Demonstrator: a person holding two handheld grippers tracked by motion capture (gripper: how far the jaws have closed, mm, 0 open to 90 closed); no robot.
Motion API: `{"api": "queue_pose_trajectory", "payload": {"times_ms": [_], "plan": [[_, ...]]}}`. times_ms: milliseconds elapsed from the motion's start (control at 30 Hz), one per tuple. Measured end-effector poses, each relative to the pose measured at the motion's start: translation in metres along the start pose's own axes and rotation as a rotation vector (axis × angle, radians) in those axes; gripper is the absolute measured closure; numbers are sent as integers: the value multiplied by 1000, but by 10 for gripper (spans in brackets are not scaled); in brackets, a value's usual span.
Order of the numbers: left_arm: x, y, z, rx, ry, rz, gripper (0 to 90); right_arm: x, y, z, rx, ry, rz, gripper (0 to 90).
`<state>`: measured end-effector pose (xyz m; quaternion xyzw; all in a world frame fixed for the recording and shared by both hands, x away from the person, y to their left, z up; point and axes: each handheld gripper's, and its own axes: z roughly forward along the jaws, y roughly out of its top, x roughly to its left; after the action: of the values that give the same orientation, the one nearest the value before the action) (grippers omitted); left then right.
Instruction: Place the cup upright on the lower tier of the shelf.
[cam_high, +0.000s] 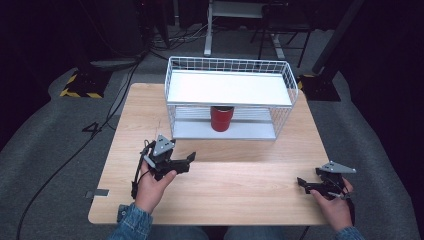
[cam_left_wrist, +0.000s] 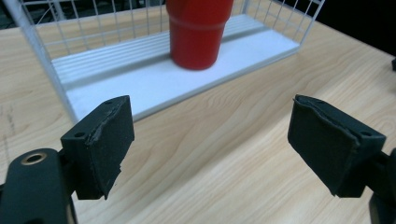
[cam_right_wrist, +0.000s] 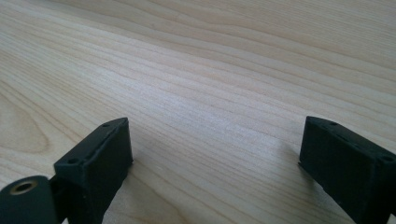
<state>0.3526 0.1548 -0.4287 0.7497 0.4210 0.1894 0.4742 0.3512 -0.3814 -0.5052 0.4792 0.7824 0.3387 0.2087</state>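
Table (cam_high: 240, 185): light wooden top with visible grain, standing on grey carpet; dark surroundings behind it.
Wire rack (cam_high: 229, 97): white, two tiers, set toward the far side of the table, roughly centred; a flat white upper shelf ringed by a wire-mesh rim, and a lower white tray open at the front.
Red cup (cam_high: 221, 118): upright on the lower tray of the rack, under the upper shelf, near the middle of the tray's width; in the left gripper view (cam_left_wrist: 198, 32) it stands ahead and slightly left of centre, its top cut off by the frame edge.
Left claw (cam_high: 187, 161): held in the person's left hand (cam_high: 152, 187) over the near-left part of the table, pointed right and a little toward the rack; jaws spread wide with nothing between them, bare wood showing in the gap (cam_left_wrist: 210, 140).
Right claw (cam_high: 303, 184): held in the person's right hand (cam_high: 334, 202) near the front right edge of the table, pointed leftward, low over the wood; jaws spread wide and holding nothing, plain tabletop between them (cam_right_wrist: 215, 154).
Spacing: the two claws are well apart from each other; both are clear of the rack, the left one nearer to it.
Sleeves (cam_high: 131, 225): blue denim cuffs at the bottom edge.
Cable (cam_high: 60, 170): black, running across the carpet left of the table.
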Motion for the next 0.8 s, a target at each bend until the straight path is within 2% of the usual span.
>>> {"api": "queue_pose_trajectory", "payload": {"times_ms": [100,233,433,633,800], "plan": [[3,-8,-4,14,-5,1,154,0,0,0,0,0,0,93],[7,-18,-12,36,19,22,154,0,0,0,0,0,0,93],[11,-35,-24,65,20,40,154,0,0,0,0,0,0,93],[17,-53,-29,101,13,-7,154,0,0,0,0,0,0,93],[21,-65,-28,169,20,-17,154,0,0,0,0,0,0,93]]}}
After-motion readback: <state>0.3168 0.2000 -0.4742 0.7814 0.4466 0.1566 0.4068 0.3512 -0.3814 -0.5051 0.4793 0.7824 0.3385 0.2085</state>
